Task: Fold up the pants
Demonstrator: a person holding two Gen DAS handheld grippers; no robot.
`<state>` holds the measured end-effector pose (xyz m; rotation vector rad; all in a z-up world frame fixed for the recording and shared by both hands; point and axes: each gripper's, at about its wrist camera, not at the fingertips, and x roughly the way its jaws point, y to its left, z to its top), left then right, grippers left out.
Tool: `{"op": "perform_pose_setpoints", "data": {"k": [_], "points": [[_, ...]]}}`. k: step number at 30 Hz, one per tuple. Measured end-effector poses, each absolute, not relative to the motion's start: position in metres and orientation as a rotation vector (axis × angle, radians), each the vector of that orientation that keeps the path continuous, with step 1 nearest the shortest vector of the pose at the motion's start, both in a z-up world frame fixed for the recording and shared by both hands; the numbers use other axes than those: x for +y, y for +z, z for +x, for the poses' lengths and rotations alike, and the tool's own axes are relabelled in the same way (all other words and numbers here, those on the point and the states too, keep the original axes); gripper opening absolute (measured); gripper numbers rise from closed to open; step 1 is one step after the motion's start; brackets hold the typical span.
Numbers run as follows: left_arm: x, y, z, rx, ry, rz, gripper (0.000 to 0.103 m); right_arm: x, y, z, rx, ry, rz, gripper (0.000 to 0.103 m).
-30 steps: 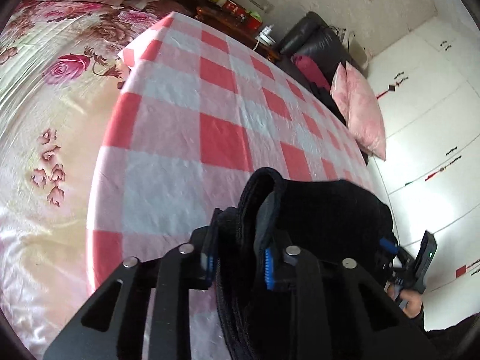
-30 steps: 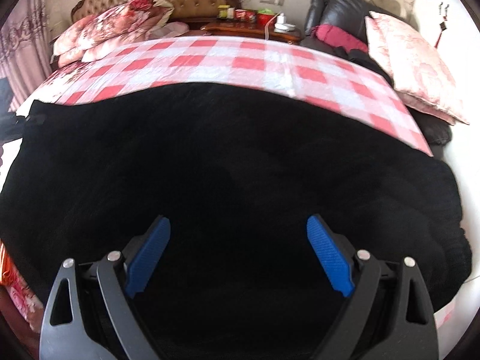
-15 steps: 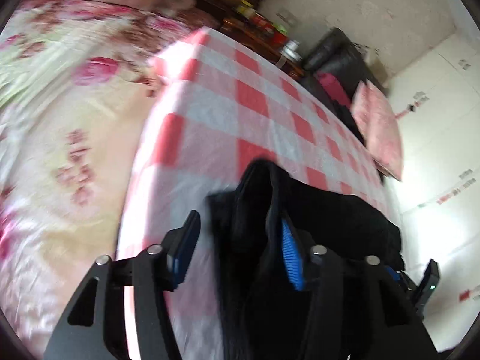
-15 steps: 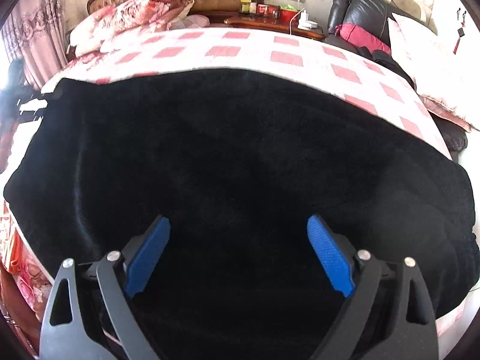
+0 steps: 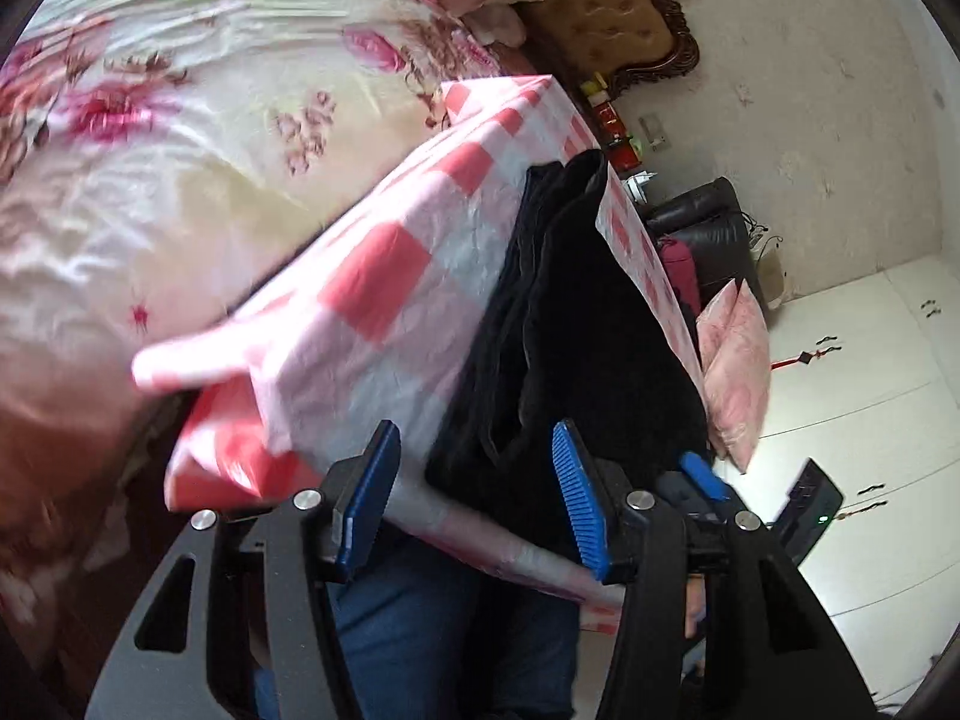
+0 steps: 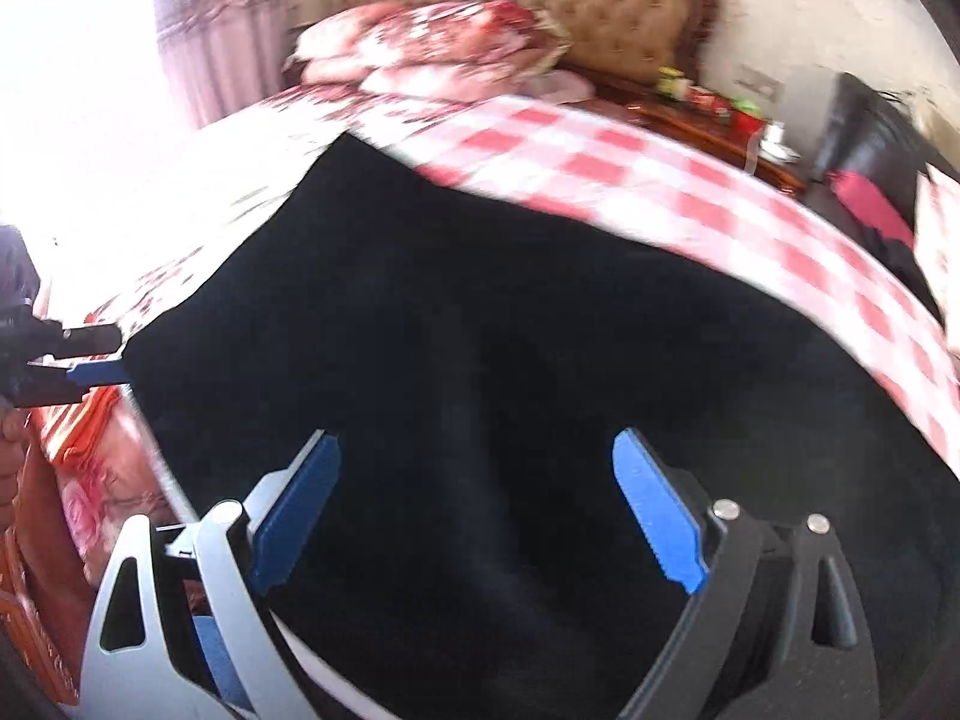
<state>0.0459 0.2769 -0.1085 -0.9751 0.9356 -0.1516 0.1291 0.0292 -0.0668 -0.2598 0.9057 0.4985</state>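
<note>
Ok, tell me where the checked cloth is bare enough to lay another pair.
The checked cloth is bare left of the black pants, up to the floral quilt. A narrower bare strip runs behind the pants toward the headboard. The near edge is crowded: pants and both tools.

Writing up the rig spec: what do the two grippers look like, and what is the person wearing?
Both are two-finger units. The left gripper has a black frame with cut-out openings, silver round bolts and ribbed blue pads. The right gripper has the same blue pads; one finger's frame looks pale grey in the glare, the other black. No cables show. Below the left gripper the person wears blue jeans.
</note>
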Motion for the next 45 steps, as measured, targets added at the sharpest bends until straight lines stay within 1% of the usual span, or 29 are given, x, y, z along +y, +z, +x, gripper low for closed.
{"op": "perform_pose_setpoints", "data": {"k": [5,7,10,12,14,18,21,23,26,29,31,32,33,36,43,45], "points": [[0.262,-0.112,0.042,0.950,-0.147,-1.027,0.048,0.052,-0.089,0.120,0.985,0.539,-0.270,0.091],[0.263,-0.115,0.043,0.935,-0.154,-1.085,0.048,0.051,-0.091,0.116,0.968,0.540,-0.285,0.091],[0.261,-0.114,0.044,0.890,-0.173,-1.122,0.048,0.046,-0.091,0.113,0.968,0.556,-0.268,0.092],[0.262,-0.106,0.042,0.816,-0.199,-1.137,0.048,0.044,-0.092,0.113,0.971,0.559,-0.270,0.092],[0.258,-0.099,0.043,0.787,-0.205,-1.110,0.048,0.044,-0.093,0.111,0.966,0.555,-0.285,0.092],[0.247,-0.099,0.046,0.836,-0.091,-1.005,0.048,0.043,-0.093,0.109,0.965,0.557,-0.292,0.092],[0.243,-0.109,0.047,0.849,-0.125,-1.066,0.048,0.043,-0.093,0.109,0.959,0.559,-0.294,0.092],[0.225,-0.108,0.051,0.864,-0.129,-0.997,0.048,0.043,-0.094,0.111,0.960,0.558,-0.293,0.093],[0.217,-0.106,0.054,0.836,-0.045,-0.937,0.048,0.042,-0.093,0.111,0.963,0.562,-0.288,0.093],[0.223,-0.110,0.052,0.809,0.013,-1.037,0.048,0.040,-0.093,0.113,0.969,0.566,-0.284,0.093],[0.214,-0.118,0.047,0.824,-0.086,-1.159,0.048,0.037,-0.092,0.114,0.976,0.573,-0.264,0.093],[0.202,-0.120,0.046,0.850,-0.119,-1.170,0.048,0.036,-0.091,0.114,0.979,0.574,-0.255,0.093],[0.195,-0.121,0.046,0.861,-0.114,-1.143,0.048,0.036,-0.090,0.115,0.982,0.574,-0.249,0.093],[0.203,-0.113,0.048,0.785,-0.009,-1.071,0.048,0.037,-0.090,0.114,0.983,0.571,-0.252,0.093],[0.222,-0.107,0.066,0.744,0.022,-1.023,0.047,0.032,-0.089,0.115,1.000,0.582,-0.210,0.093],[0.220,-0.101,0.073,0.741,0.037,-0.970,0.046,0.029,-0.087,0.116,1.013,0.584,-0.185,0.092]]}}
